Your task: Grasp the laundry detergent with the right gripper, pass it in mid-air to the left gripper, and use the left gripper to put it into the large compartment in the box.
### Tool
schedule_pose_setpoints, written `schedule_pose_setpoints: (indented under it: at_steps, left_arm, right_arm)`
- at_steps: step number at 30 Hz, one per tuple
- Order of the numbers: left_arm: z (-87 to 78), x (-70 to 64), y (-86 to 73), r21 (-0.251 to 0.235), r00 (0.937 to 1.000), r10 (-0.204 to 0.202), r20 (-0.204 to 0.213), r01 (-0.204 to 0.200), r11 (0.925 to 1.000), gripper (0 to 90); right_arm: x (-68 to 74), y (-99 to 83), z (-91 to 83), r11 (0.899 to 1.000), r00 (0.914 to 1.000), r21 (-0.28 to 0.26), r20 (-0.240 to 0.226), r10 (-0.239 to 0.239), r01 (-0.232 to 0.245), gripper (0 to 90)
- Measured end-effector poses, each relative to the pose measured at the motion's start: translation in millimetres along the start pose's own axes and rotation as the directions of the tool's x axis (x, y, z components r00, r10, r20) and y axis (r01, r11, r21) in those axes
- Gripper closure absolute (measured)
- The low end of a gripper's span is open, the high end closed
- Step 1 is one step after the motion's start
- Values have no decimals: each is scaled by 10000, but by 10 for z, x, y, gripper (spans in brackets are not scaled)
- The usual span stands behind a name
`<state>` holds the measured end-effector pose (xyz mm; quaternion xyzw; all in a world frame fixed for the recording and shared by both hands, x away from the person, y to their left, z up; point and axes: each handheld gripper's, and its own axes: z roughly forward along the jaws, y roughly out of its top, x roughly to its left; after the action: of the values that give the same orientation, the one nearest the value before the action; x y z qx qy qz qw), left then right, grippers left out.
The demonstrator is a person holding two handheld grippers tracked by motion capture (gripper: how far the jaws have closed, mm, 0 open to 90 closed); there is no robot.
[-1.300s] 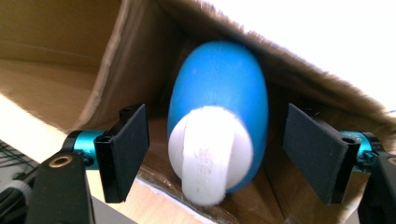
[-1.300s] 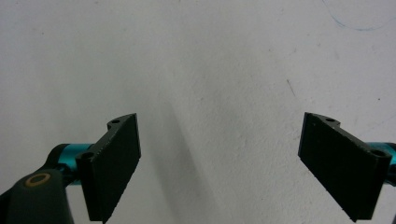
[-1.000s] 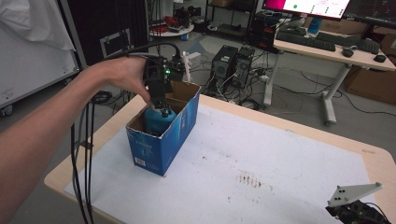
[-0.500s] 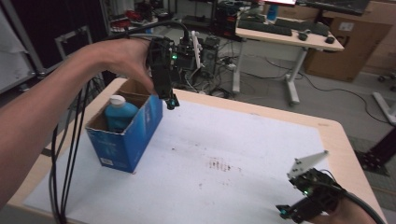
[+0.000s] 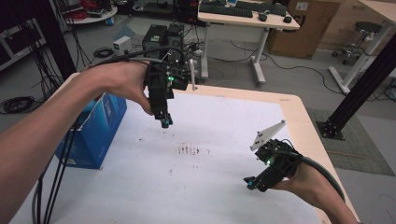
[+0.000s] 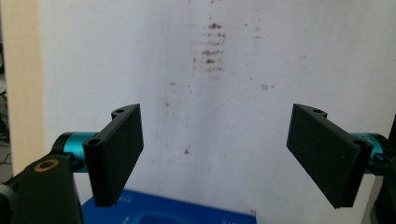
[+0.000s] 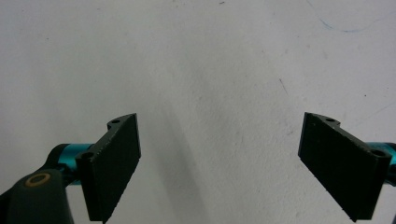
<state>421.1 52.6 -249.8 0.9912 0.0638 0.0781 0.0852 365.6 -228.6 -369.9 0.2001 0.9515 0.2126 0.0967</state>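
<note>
Left gripper (image 5: 164,122) is held wide open and empty at upper centre, beside the blue box (image 5: 95,128) (a drop-off judged done), next pick wanted; right gripper (image 5: 254,182) likewise open, empty.

premises: a lab or tech workroom. evidence: standing desk (image 5: 243,16) with keyboard (image 5: 222,8), computer towers (image 5: 161,37) on floor, loose floor cables (image 5: 18,102), cardboard box (image 5: 301,28), stool (image 5: 362,32).
</note>
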Motion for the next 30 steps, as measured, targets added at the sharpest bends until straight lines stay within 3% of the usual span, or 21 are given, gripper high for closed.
schedule_pose_setpoints:
  at_steps: [8,12,30]
  left_arm:
    - [468,-147,34,230,9987,96,497,-107,9997,156]
    - [615,-184,27,267,9977,67,675,-85,9996,156]
    - [759,-227,4,255,9973,-24,733,5,9997,156]
  right_arm:
    - [13,15,11,9999,9999,30,73,111,-112,122]
    - [21,27,16,10000,9999,73,84,66,-67,122]
    - [32,20,27,9999,9999,51,105,126,-127,122]
